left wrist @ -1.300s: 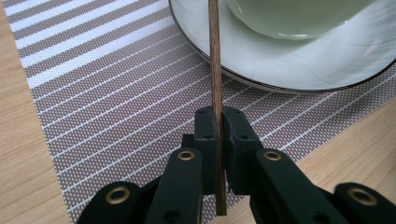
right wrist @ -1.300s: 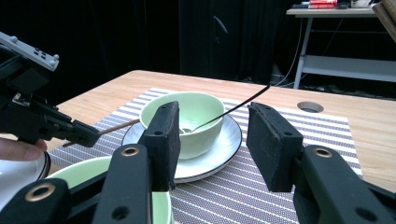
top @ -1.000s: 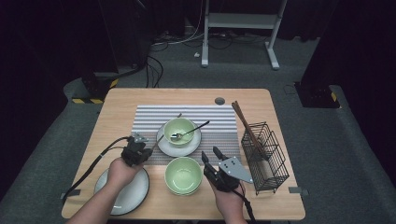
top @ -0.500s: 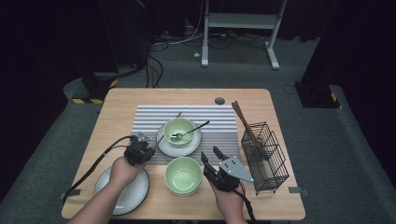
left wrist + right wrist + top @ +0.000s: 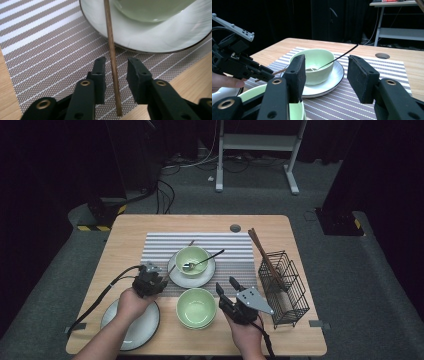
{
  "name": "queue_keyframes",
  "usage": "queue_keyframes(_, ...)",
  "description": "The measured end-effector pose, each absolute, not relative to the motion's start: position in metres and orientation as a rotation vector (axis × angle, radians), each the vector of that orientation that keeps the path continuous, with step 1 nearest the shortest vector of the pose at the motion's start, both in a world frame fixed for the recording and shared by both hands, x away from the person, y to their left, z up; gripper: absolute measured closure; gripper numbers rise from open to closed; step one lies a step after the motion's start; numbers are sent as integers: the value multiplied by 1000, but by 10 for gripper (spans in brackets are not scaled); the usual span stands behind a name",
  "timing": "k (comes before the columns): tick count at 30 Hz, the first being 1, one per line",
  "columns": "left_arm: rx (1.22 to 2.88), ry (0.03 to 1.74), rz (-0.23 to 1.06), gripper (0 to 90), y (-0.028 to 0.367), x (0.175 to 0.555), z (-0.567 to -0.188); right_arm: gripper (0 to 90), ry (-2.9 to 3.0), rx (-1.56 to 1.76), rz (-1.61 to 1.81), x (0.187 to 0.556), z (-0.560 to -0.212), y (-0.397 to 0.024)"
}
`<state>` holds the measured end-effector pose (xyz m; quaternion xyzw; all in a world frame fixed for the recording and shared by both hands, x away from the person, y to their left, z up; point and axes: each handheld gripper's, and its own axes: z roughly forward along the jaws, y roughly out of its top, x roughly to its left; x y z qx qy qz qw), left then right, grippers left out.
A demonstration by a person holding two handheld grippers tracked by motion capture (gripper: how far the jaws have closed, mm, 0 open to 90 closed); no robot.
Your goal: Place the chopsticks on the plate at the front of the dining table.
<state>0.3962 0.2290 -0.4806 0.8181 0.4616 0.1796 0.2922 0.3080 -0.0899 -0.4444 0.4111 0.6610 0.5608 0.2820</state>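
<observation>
Chopstick [image 5: 111, 50] lies on the striped mat [image 5: 50, 50], its far part resting across the plate [image 5: 175, 37] rim under the bowl [image 5: 192, 260]. Left gripper [image 5: 115, 65] fingers have just been opening; chopstick sits between them, released. Right gripper [image 5: 325, 75] fingers apart, empty, above the nearer bowl [image 5: 196, 307] on the worktop [image 5: 130, 235].

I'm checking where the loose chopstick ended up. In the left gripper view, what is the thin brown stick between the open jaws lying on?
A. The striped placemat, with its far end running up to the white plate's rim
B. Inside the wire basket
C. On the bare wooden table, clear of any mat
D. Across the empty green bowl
A: the chopstick lies on the striped placemat between the left gripper's parted jaws and reaches the white plate.
</observation>
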Motion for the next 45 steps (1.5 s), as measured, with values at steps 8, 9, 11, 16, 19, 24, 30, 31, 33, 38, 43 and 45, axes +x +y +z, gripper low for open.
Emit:
queue_keyframes(8, 2135, 1194, 548, 597, 232, 381, -469, 504, 1797, 1140, 1474, 310, -445, -88)
queue_keyframes(9, 2125, 1191, 558, 582, 233, 378, -468, 504, 1802, 1138, 1467, 309, -445, -87)
queue_keyframes(11, 2113, 1171, 578, 571, 235, 371, -465, 520, 1814, 1124, 1454, 309, -445, -86)
queue_keyframes(16, 2052, 1154, 602, 524, 243, 353, -462, 563, 1835, 1093, 1418, 308, -446, -84)
queue_keyframes(19, 2030, 1139, 624, 502, 248, 343, -460, 573, 1829, 1079, 1408, 307, -446, -84)
queue_keyframes(24, 1985, 1125, 630, 470, 255, 330, -456, 574, 1838, 1051, 1401, 306, -444, -84)
queue_keyframes(30, 1963, 1095, 649, 415, 258, 325, -453, 518, 1831, 1051, 1416, 306, -442, -86)
queue_keyframes(31, 1950, 1093, 643, 413, 259, 325, -453, 515, 1827, 1059, 1418, 307, -442, -87)
queue_keyframes(33, 1938, 1091, 628, 403, 260, 325, -453, 504, 1817, 1063, 1408, 308, -442, -88)
queue_keyframes(38, 1903, 1074, 604, 391, 261, 318, -455, 496, 1799, 1077, 1397, 313, -437, -89)
queue_keyframes(43, 1911, 1057, 581, 378, 264, 317, -455, 482, 1777, 1079, 1358, 314, -430, -90)
queue_keyframes(45, 1905, 1059, 570, 379, 265, 317, -456, 482, 1777, 1094, 1349, 315, -428, -91)
